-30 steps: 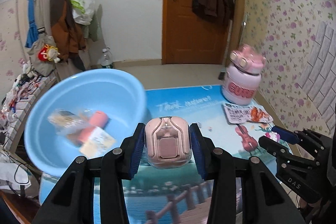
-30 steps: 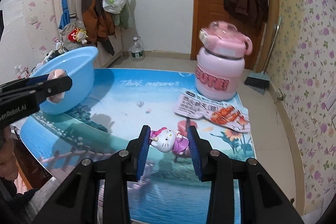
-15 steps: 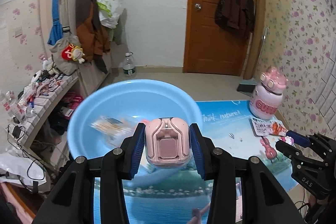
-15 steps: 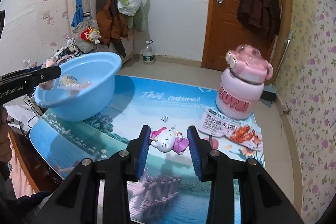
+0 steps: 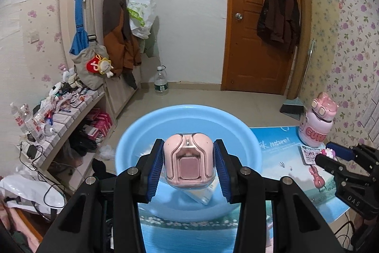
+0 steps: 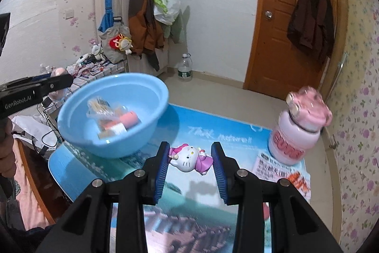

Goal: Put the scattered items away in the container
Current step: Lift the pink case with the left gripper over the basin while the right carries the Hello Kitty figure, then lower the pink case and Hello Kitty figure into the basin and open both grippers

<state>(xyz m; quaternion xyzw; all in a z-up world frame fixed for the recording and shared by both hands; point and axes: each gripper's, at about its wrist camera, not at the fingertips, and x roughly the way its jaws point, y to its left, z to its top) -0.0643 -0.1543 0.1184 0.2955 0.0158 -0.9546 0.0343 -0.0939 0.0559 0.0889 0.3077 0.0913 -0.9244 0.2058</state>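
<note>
The basin (image 6: 113,115) stands on the table mat (image 6: 213,132) at its left end, with packets (image 6: 111,117) lying inside it; the earbud case (image 5: 189,160) sits between the left gripper's (image 5: 189,170) pads, above the basin's near side; the cat figurine (image 6: 189,158) sits between the right gripper's (image 6: 190,170) pads, above the mat, right of the basin; the bottle (image 6: 300,127) stands at the mat's far right, a snack packet (image 6: 281,168) lying just before it.

basin contents (image 6: 113,119) blurred, pink bottle (image 6: 300,127) blurred
</note>
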